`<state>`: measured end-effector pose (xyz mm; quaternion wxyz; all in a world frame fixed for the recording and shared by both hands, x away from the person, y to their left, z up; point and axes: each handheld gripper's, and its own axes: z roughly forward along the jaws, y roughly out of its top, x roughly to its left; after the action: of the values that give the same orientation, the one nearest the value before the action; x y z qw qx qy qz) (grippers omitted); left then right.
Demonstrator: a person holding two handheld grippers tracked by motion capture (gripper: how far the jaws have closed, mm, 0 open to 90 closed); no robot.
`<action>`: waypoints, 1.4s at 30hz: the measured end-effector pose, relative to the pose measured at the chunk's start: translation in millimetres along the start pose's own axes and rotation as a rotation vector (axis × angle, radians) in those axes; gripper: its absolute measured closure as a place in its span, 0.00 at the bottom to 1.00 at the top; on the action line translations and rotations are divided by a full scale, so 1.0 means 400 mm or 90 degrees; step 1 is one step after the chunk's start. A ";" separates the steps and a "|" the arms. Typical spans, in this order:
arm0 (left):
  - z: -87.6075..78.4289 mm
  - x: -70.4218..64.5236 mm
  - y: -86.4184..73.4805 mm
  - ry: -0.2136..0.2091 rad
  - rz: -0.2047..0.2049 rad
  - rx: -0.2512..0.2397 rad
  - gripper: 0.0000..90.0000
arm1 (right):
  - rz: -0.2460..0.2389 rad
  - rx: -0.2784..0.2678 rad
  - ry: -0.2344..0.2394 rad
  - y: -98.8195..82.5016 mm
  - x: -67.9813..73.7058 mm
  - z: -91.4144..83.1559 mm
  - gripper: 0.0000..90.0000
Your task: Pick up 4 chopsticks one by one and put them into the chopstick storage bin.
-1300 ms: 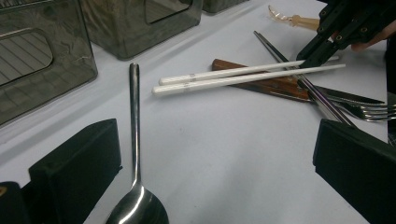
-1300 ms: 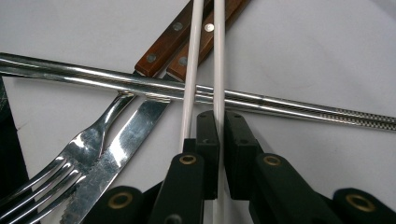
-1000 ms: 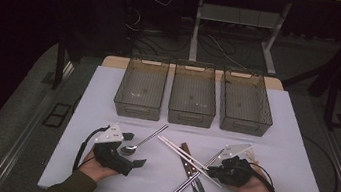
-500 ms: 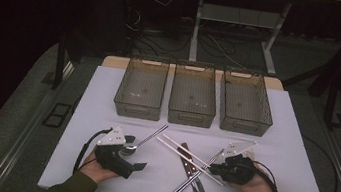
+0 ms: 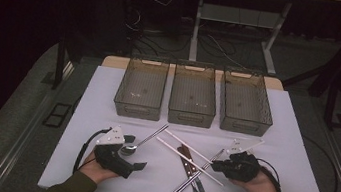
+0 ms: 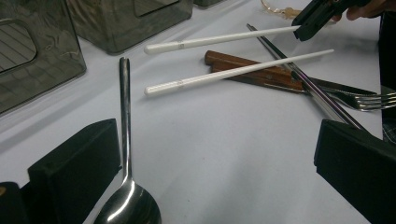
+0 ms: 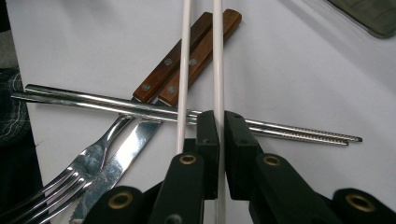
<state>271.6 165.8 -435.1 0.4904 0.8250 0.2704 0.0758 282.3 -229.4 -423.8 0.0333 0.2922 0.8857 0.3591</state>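
Right gripper [image 7: 219,135] nearly closed, jaws pinched on one white chopstick [image 7: 217,60], which runs straight up between the pads in the right gripper view; second white chopstick [image 7: 184,70] just beside the left jaw, outside the grip. Seen from the high view at the near right of the desk [image 5: 293,143], over the crossed cutlery. Under the white pair: two steel chopsticks [image 7: 93,103] lying crosswise, a wood-handled knife [image 7: 205,42] and a fork [image 7: 88,161] side by side, the knife's riveted handle pointing away. Left gripper [image 5: 130,157] resting wide open on the near left of the desk, nothing between its jaws, a steel spoon [image 6: 125,154] lying just beside its left jaw with the bowl toward the camera. Across the far side of the desk, three smoky clear bins [image 5: 193,97] in a row, side by side. No brand, label or readable writing anywhere on cutlery, bins or grippers; only a faint ring near each white chopstick's thick end.
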 end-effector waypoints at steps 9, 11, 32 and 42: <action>0.000 0.000 0.000 0.002 -0.002 -0.003 0.00 | -0.007 -0.009 0.003 0.005 0.000 -0.004 0.95; 0.000 0.000 0.001 0.003 -0.002 -0.001 0.00 | -0.004 -0.011 0.004 0.006 -0.002 -0.005 0.95; 0.004 -0.004 0.004 -0.001 0.003 -0.002 0.00 | -0.018 -0.028 0.009 0.059 -0.006 -0.007 0.95; 0.004 -0.004 0.005 -0.004 0.005 -0.001 0.00 | -0.022 -0.036 0.014 0.089 -0.009 -0.005 0.95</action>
<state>271.7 163.2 -434.1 0.4918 0.8257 0.2656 0.0758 302.4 -212.4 -399.7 0.0384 0.2718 0.8805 0.3866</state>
